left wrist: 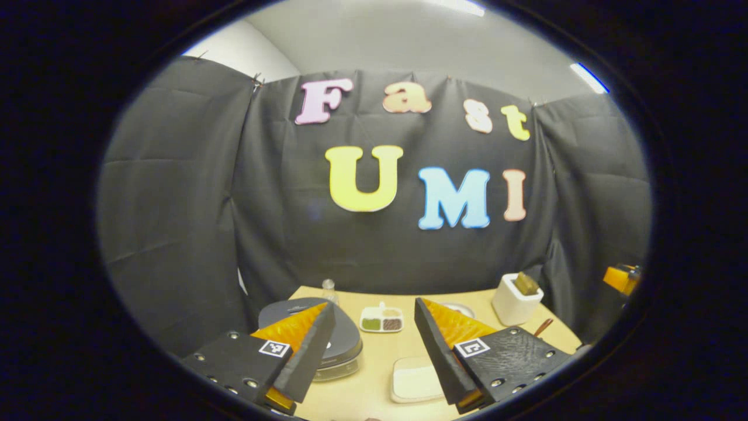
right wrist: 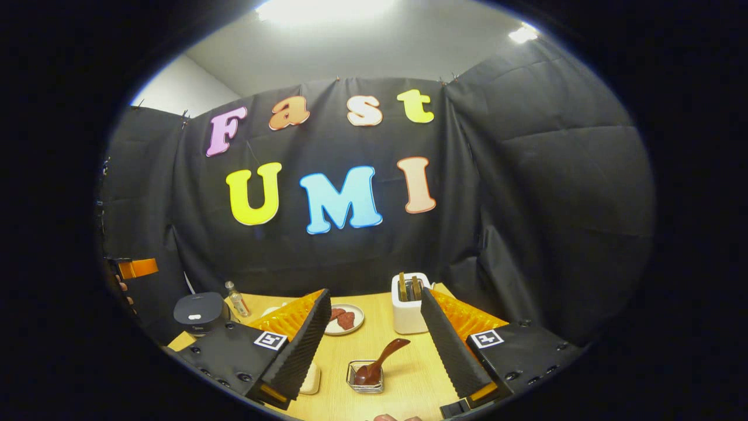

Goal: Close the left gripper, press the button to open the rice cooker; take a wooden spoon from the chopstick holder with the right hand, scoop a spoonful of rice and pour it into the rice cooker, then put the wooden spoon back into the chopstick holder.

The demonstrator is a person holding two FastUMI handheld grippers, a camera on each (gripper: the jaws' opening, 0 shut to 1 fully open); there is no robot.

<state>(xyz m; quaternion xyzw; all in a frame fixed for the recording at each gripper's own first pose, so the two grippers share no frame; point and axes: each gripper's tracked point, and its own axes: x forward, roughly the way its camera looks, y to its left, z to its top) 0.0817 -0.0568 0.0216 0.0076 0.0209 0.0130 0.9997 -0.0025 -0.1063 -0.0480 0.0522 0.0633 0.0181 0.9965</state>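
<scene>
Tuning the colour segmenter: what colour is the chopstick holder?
White, the chopstick holder shows best in the right gripper view, with wooden utensils standing in it.

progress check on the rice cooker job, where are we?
Nothing looks done. The rice cooker has its lid down. Both sets of jaws stand open and empty: left gripper above the table near the cooker, right gripper short of the chopstick holder. A wooden spoon rests in a small glass dish. Left: close left jaws, press the button, scoop, pour, return the spoon.

Matt wooden table (right wrist: 403,374), glossy brown spoon (right wrist: 380,359), matt white holder (right wrist: 408,316)
</scene>
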